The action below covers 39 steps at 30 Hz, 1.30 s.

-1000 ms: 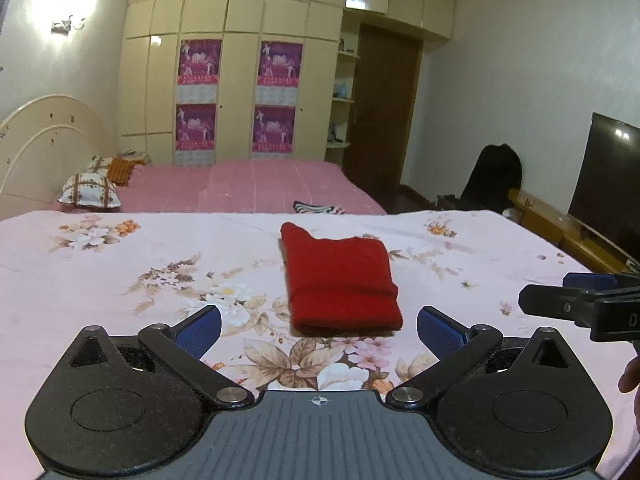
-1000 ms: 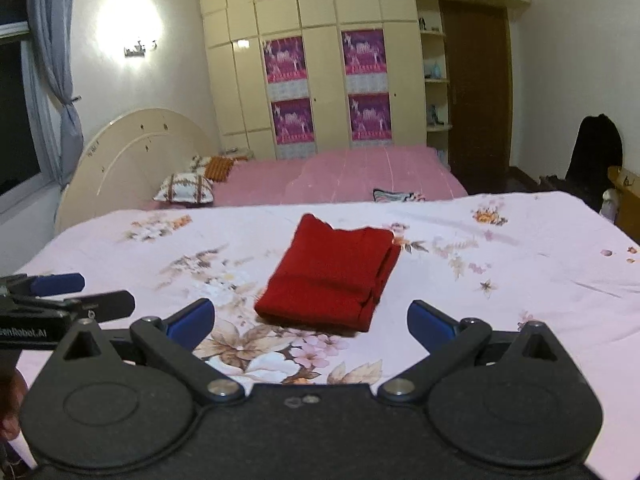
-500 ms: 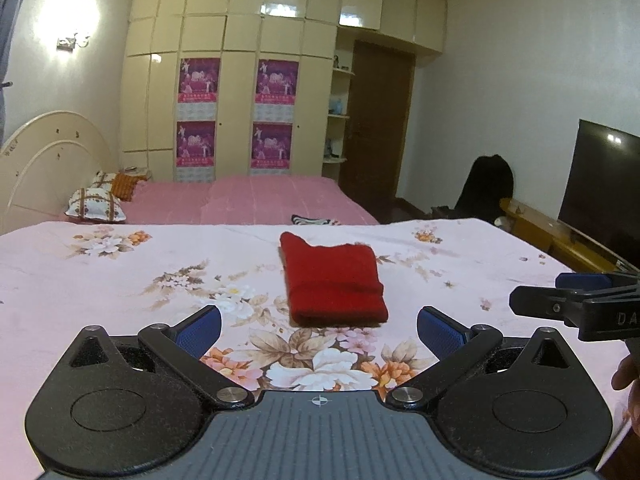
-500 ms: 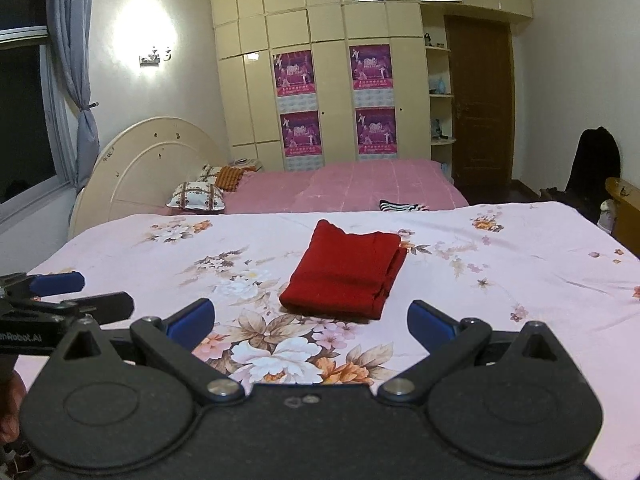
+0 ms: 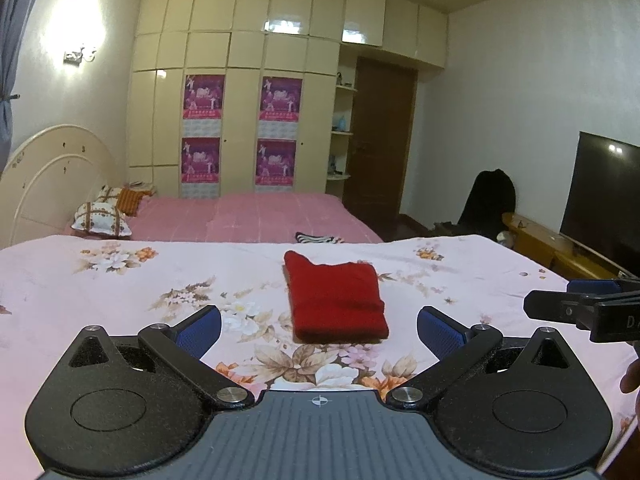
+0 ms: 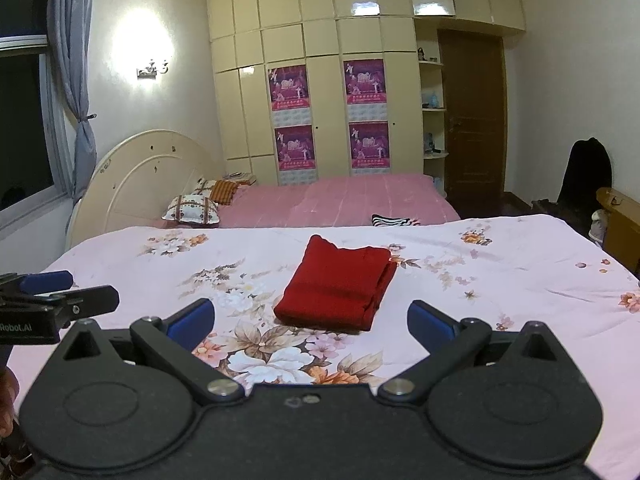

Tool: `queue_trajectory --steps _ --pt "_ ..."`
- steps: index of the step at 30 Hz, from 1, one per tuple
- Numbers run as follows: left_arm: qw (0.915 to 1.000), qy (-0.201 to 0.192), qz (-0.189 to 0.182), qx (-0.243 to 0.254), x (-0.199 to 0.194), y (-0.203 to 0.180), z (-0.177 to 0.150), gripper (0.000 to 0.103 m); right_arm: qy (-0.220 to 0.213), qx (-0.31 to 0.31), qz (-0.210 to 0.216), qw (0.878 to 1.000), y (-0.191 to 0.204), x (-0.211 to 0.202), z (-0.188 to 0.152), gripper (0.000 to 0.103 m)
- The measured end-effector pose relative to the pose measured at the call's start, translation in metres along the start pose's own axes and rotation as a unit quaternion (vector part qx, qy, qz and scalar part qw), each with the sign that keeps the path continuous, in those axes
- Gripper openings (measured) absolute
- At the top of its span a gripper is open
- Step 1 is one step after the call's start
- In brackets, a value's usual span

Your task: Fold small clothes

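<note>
Inspection of both wrist views finds one folded red knit garment (image 5: pixel 336 300) lying flat on the pale pink floral bedsheet (image 5: pixel 120 292), near the middle of the bed and ahead of both tools. The folded stack is roughly rectangular, with its layered edges showing along the right side in the right wrist view (image 6: pixel 340 284). Left gripper (image 5: pixel 319 326) is held above the sheet on the near side of the garment, its blue-padded fingers (image 5: pixel 200 326) spread wide and gripping nothing; it does not touch the cloth. Right gripper (image 6: pixel 311 320) is likewise held short of the garment, blue pads (image 6: pixel 430 324) set wide apart and empty. Each tool appears at the edge of the other's view, side by side and apart. Beyond the floral sheet lies a second bed with a pink cover (image 6: pixel 340 200), patterned pillows (image 6: pixel 192 209) at its cream arched headboard (image 6: pixel 136 184), and a striped cloth (image 6: pixel 394 221) near its foot. Cream wardrobe doors carrying purple posters (image 5: pixel 280 132) line the far wall beside a dark wooden door (image 5: pixel 380 140). A black flat screen (image 5: pixel 604 196) stands at right.
</note>
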<state>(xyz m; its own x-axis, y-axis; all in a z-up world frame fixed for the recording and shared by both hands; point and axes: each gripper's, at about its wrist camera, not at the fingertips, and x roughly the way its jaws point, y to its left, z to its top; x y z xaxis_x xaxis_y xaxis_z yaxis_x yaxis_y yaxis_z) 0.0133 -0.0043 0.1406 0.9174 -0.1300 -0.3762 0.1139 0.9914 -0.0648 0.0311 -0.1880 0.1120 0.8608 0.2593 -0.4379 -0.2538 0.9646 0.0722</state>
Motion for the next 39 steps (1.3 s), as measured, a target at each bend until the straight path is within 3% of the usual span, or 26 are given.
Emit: queue_trajectory --steps 39 --pt "0.9999 -0.010 -0.003 0.006 -0.0053 -0.0026 0.0027 0.103 -0.007 0.001 -0.011 1.000 -0.0008 -0.0085 -0.0012 0.102"
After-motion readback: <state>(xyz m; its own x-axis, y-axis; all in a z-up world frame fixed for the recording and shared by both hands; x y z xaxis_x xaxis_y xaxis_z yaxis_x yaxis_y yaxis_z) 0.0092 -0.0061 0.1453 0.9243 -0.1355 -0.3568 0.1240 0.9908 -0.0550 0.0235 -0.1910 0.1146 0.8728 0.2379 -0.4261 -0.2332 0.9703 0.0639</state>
